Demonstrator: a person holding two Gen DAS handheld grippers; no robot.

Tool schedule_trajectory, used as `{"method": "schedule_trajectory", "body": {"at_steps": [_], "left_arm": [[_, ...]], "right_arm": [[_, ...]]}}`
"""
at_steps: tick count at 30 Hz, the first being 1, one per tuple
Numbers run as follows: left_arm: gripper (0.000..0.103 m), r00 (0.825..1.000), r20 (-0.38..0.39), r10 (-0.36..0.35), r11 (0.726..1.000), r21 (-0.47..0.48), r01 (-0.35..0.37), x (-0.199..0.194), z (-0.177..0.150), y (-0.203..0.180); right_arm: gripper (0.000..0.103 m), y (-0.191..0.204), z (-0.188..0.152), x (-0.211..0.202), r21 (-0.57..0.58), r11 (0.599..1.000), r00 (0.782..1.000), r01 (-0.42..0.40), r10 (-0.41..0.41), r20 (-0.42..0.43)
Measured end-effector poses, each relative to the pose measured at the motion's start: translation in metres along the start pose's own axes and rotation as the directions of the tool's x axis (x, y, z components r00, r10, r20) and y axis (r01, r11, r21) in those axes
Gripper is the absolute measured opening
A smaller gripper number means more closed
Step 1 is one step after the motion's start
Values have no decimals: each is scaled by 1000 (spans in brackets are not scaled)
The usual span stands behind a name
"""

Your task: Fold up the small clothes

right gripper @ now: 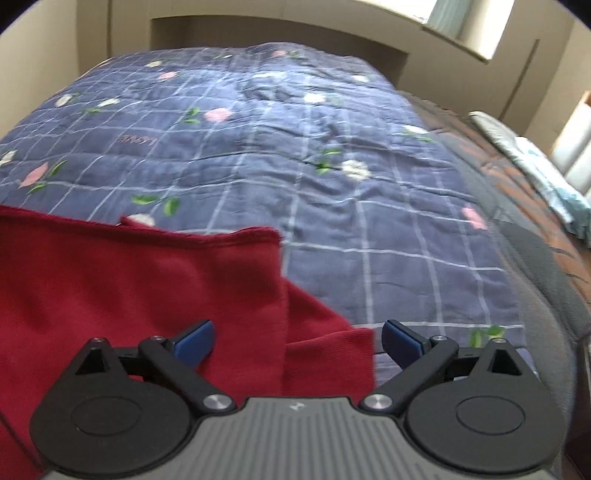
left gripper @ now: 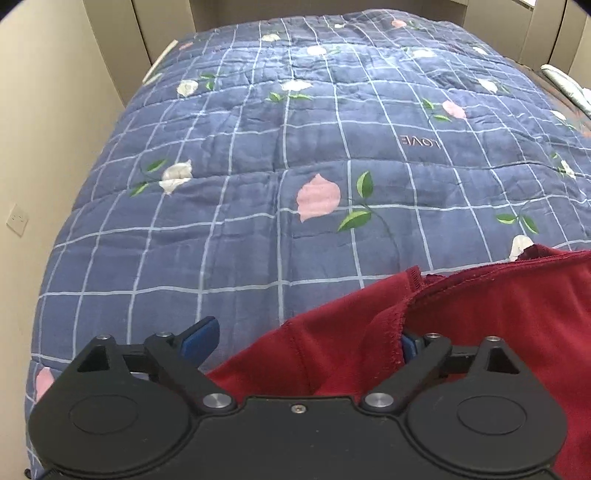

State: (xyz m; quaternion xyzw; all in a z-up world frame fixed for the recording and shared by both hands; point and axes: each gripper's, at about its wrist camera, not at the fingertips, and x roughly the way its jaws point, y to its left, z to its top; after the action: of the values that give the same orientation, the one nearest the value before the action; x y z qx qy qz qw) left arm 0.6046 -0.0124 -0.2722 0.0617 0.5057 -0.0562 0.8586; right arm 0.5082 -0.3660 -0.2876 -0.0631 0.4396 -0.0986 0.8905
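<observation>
A dark red garment (left gripper: 480,325) lies at the near edge of a bed with a blue checked floral quilt (left gripper: 280,155). My left gripper (left gripper: 306,343) is open; red cloth bunches between its fingers and covers most of the right pad (left gripper: 408,343). In the right wrist view the same red garment (right gripper: 147,280) lies folded, its edge running between the fingers. My right gripper (right gripper: 297,341) is open above the garment's right edge, holding nothing.
The quilt (right gripper: 332,177) covers the whole bed. A beige wall (left gripper: 44,147) with a socket runs along the left. A headboard (right gripper: 280,33) and window stand at the far end. A darker patterned blanket and pale folded fabric (right gripper: 535,166) lie at the right.
</observation>
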Motion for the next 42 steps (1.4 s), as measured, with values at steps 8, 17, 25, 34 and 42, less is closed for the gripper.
{"method": "schedule_trajectory", "body": {"at_steps": [8, 17, 25, 34, 42], "left_arm": [[99, 1000, -3, -22, 998, -51, 22, -14, -7, 21], [101, 989, 10, -151, 972, -182, 150, -27, 2, 41], [101, 988, 24, -151, 972, -178, 153, -28, 12, 47], [100, 960, 6, -279, 933, -234, 272, -26, 22, 63], [100, 939, 26, -344, 901, -272, 338, -29, 23, 70]], "right_arm": [[103, -4, -9, 1, -34, 999, 1000, -7, 6, -27], [103, -3, -9, 4, -53, 999, 999, -7, 5, -41], [103, -4, -10, 6, -60, 998, 999, -18, 15, -41], [103, -3, -10, 8, -69, 998, 999, -16, 13, -43], [103, 0, -9, 8, -84, 996, 999, -10, 7, -39]]}}
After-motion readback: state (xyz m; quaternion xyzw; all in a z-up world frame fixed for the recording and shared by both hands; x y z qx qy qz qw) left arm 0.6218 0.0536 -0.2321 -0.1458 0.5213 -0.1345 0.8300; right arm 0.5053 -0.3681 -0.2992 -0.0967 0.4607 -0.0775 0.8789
